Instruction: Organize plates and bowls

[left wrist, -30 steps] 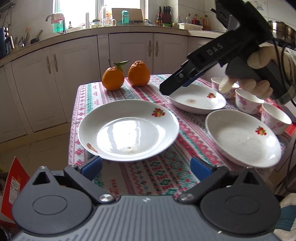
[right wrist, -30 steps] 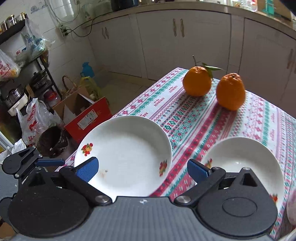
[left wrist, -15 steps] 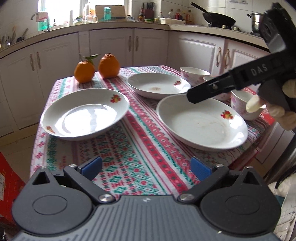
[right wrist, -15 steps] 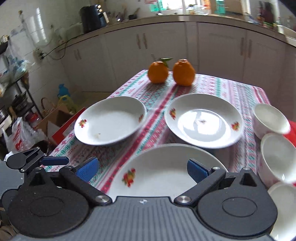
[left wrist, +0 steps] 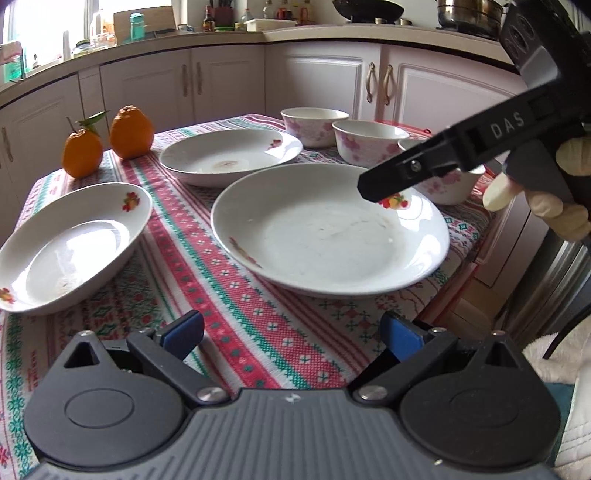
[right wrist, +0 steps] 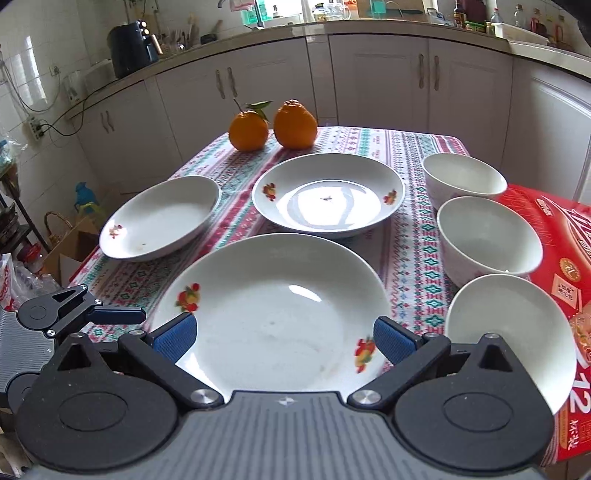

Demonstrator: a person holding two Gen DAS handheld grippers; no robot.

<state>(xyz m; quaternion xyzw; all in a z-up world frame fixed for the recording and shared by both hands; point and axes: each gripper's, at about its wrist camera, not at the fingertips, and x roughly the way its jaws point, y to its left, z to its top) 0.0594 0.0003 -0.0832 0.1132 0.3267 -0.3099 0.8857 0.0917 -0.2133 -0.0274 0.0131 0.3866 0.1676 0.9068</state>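
Where cabinets [right wrist: 384,81] curve, a patterned tablecloth [right wrist: 413,229] bears plates [right wrist: 325,195].

Home kitchen – cream cabinets [right wrist: 384,85] w/ metal handles run under a curved countertop [right wrist: 406,29] crowded w/ bottles [left wrist: 208,18], a knife block etc. A black appliance [right wrist: 131,48] sits on the counter near a tiled wall [right wrist: 22,74] w/ a plugged-in socket. Wok [left wrist: 367,7] & steel pot [left wrist: 469,13] on the hob. Small table w/ patterned cloth [right wrist: 417,236] – two oranges [right wrist: 273,125] on it.
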